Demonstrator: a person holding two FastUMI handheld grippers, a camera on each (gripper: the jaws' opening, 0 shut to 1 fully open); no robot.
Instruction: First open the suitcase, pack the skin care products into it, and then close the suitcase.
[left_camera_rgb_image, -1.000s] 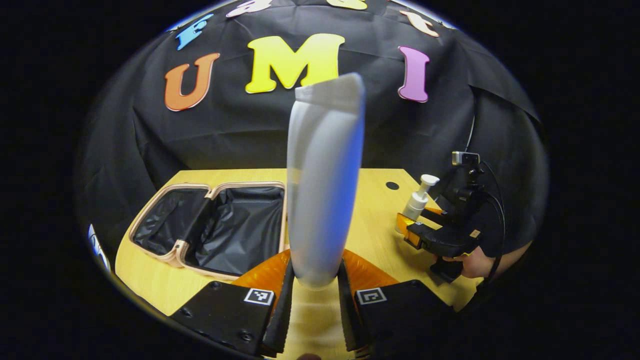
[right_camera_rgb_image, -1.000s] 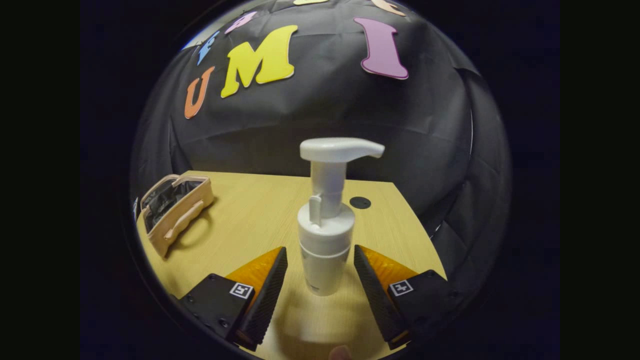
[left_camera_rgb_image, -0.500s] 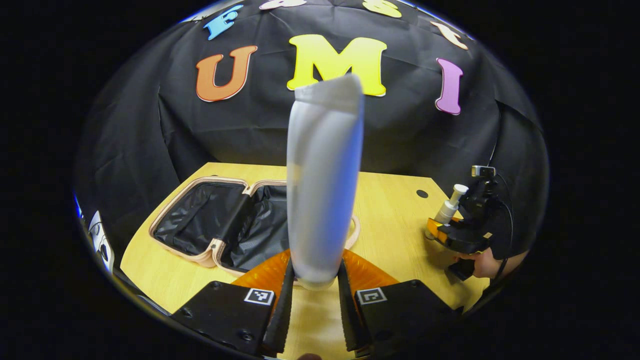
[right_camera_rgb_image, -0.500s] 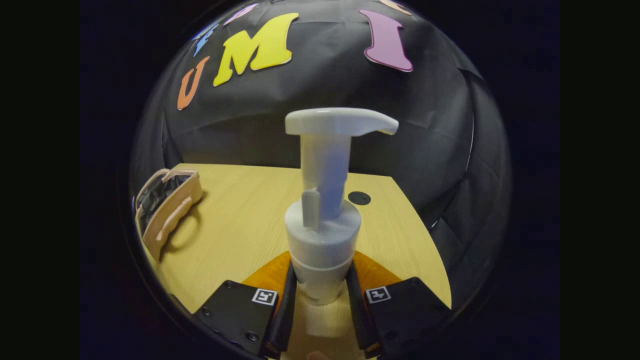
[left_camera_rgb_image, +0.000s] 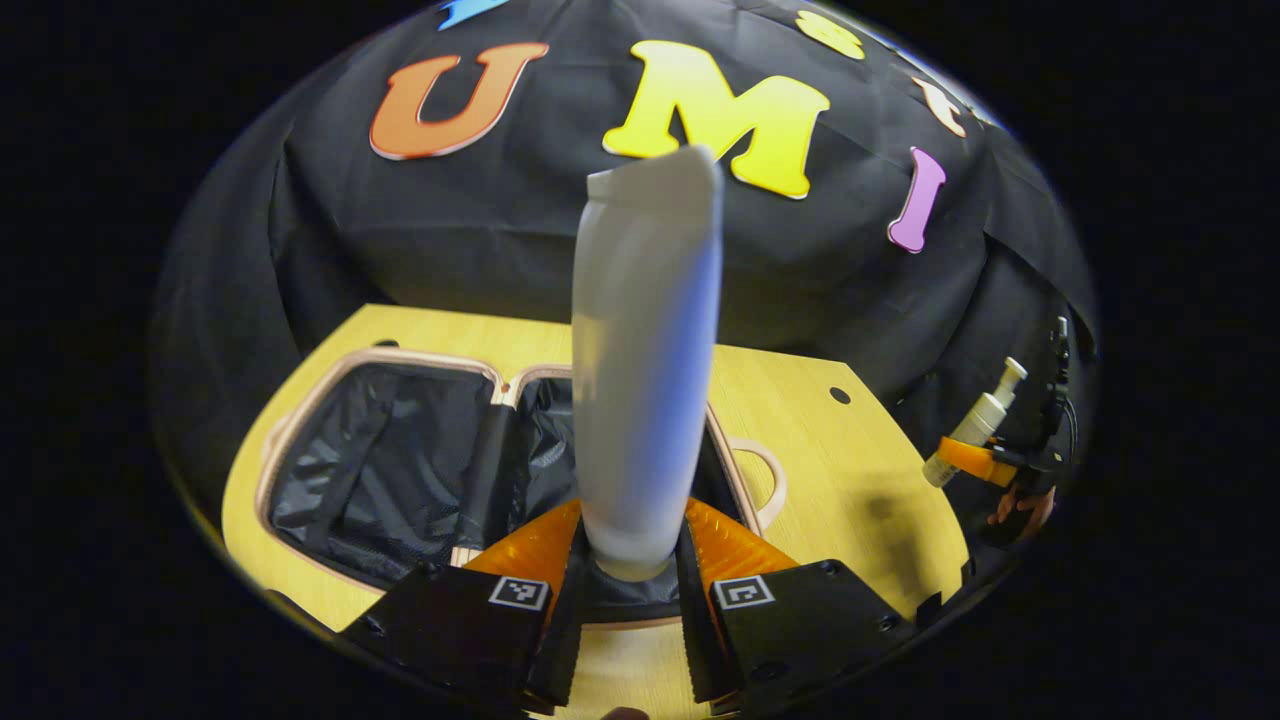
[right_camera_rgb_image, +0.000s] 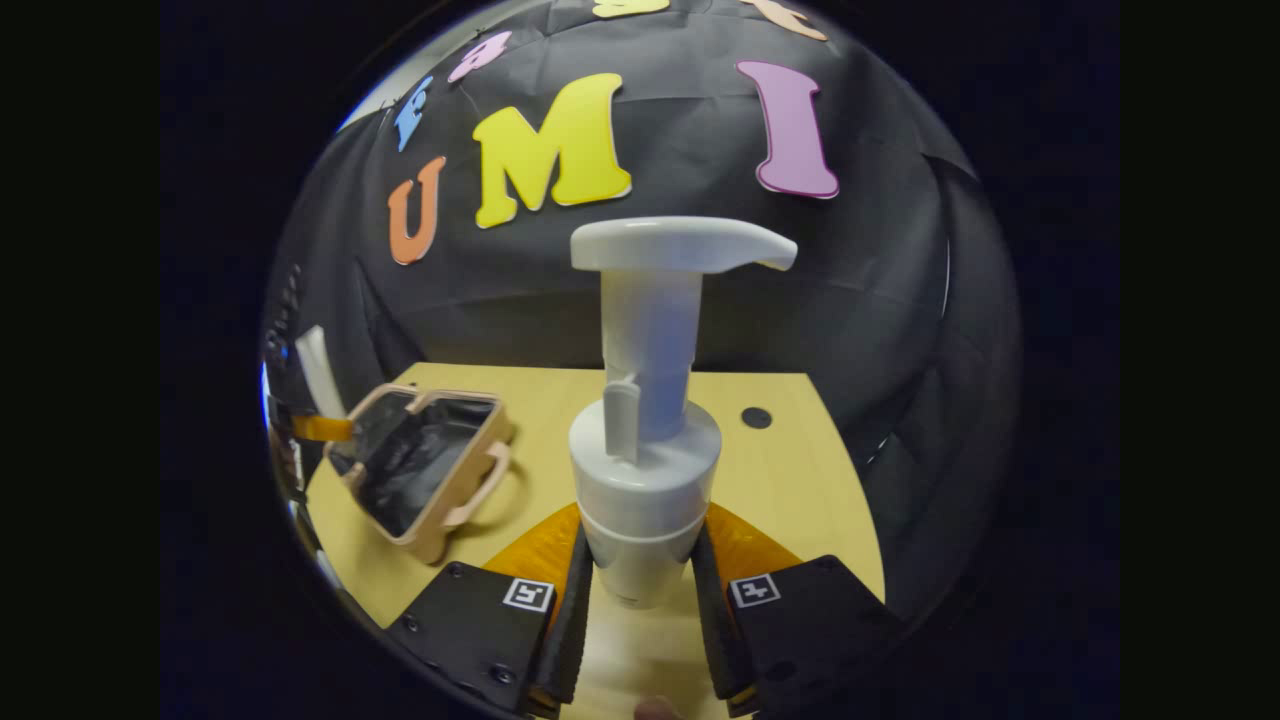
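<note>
A tall white tube (left_camera_rgb_image: 645, 360) stands upright between the fingers of my left gripper (left_camera_rgb_image: 630, 600), which is shut on its lower end and holds it over the open beige suitcase (left_camera_rgb_image: 400, 465) with black lining. My right gripper (right_camera_rgb_image: 640, 610) is shut on the body of a white pump bottle (right_camera_rgb_image: 650, 430), held above the wooden table (right_camera_rgb_image: 800, 470). In the right gripper view the suitcase (right_camera_rgb_image: 425, 465) lies open at the left, with the left gripper and the tube (right_camera_rgb_image: 318, 372) beyond it. At the right edge of the left gripper view, the right gripper holds the pump bottle (left_camera_rgb_image: 985, 415).
The suitcase has a beige handle (left_camera_rgb_image: 760, 480) on its right side. A small dark hole (right_camera_rgb_image: 756, 417) sits in the table near the back right. The black cloth wall closes the back and sides.
My left gripper has carried the tube from beside the suitcase to over its right half. My right gripper closed on the pump bottle and has lifted it off the table.
</note>
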